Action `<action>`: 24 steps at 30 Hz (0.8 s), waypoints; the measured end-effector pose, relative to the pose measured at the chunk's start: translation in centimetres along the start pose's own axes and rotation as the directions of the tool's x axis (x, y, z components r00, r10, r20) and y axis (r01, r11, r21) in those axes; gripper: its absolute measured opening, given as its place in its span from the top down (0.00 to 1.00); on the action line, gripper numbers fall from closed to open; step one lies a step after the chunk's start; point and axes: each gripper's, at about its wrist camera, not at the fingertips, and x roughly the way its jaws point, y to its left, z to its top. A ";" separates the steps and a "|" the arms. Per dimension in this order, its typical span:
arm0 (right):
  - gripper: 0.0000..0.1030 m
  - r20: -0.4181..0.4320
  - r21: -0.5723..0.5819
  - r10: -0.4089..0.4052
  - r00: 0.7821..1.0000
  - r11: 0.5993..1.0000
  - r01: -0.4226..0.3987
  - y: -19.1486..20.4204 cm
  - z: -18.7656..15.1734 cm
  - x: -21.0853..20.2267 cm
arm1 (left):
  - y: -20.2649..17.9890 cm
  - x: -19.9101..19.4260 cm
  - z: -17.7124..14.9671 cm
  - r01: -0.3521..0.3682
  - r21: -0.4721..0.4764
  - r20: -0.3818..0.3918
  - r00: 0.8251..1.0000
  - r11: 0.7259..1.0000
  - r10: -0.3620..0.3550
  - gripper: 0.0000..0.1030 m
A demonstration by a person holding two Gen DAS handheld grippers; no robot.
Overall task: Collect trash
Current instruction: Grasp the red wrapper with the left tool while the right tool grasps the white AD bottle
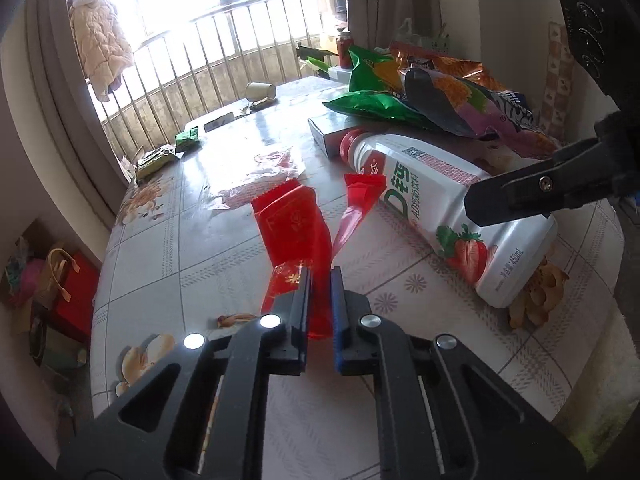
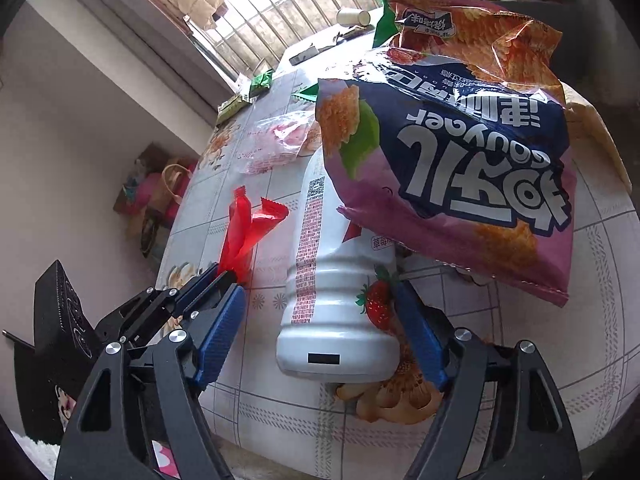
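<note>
Our left claw (image 1: 320,276) is pinched nearly closed on the near end of a red wrapper (image 1: 294,228), a thin, glossy, translucent film with a serrated far edge and small gold print, which lies crumpled and split into two strips on the worktop (image 1: 180,248). Seen from the right wrist, the same claw (image 2: 230,276) grips the wrapper (image 2: 248,228) at its gathered tail while the two red strips fan upward. Our right claw (image 2: 320,320) stands wide, its ribbed blue pads (image 2: 222,332) on either side of the base of a white plastic bottle (image 2: 336,280); the right pad sits just against the bottle's side by the strawberry print, the left pad is apart from it, so we see no firm grip. The bottle (image 1: 448,208) lies on its side, smooth and ridged near the bottom, with a red cap (image 1: 350,142) pointing away. A large crinkled foil snack bag (image 2: 452,172), purple and navy with white lettering, overhangs the bottle's upper half, with an orange bag (image 2: 480,32) behind it. The worktop wears a shiny plastic cloth printed with a pale grid and flowers; a clear crumpled wrapper (image 1: 260,176) with pink print lies further off.
</note>
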 end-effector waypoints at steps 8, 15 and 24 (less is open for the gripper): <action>0.47 -0.052 0.009 0.005 0.999 1.000 -0.005 0.0 -0.1 0.1 | 1.3 -1.2 -0.9 0.075 -0.081 -0.010 0.997 0.994 -0.076 0.97; 0.47 -0.131 0.028 0.031 0.991 0.999 -0.028 -0.2 -2.3 -0.9 | 3.5 -2.4 -2.5 0.188 -0.208 -0.049 0.978 0.960 -0.202 0.97; 0.35 -0.146 0.083 0.076 0.986 0.994 -0.064 -1.2 -3.0 -2.0 | 4.9 -1.9 -3.3 0.263 -0.310 -0.060 0.954 0.914 -0.295 0.97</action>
